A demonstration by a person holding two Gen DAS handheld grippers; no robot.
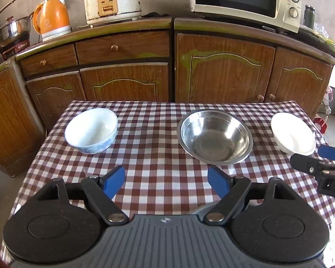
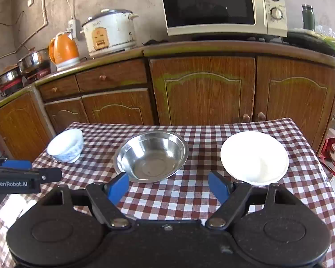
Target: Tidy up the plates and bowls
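Three vessels in a row across the far half of the table [image 1: 158, 167], on a red-and-white checked cloth: blue-patterned bowl [image 1: 91, 130] near the far left corner, steel bowl [image 1: 214, 136] about mid-table, white plate [image 1: 292, 134] toward the right edge. All upright, empty, well apart from one another.

Left gripper [image 1: 166, 182] over the near edge, fingers spread wide and holding nothing — bare cloth between the blue pads [image 1: 115, 181]. Aimed at the gap between bowl and steel bowl.

Right gripper [image 2: 168, 184] likewise released, empty, low over the near part of the table; left pad just short of the steel bowl's near rim, right pad beside the plate's near edge, contact not discernible.

Nothing lying between either gripper and the vessels.

Behind the table, a wooden cabinet run [image 2: 203, 89]; on its counter a microwave [image 2: 223, 6], rice cooker [image 2: 110, 35], orange kettle [image 2: 63, 51], steel pots [image 2: 33, 61] at the left end, dark flask [image 2: 308, 17] at the right.
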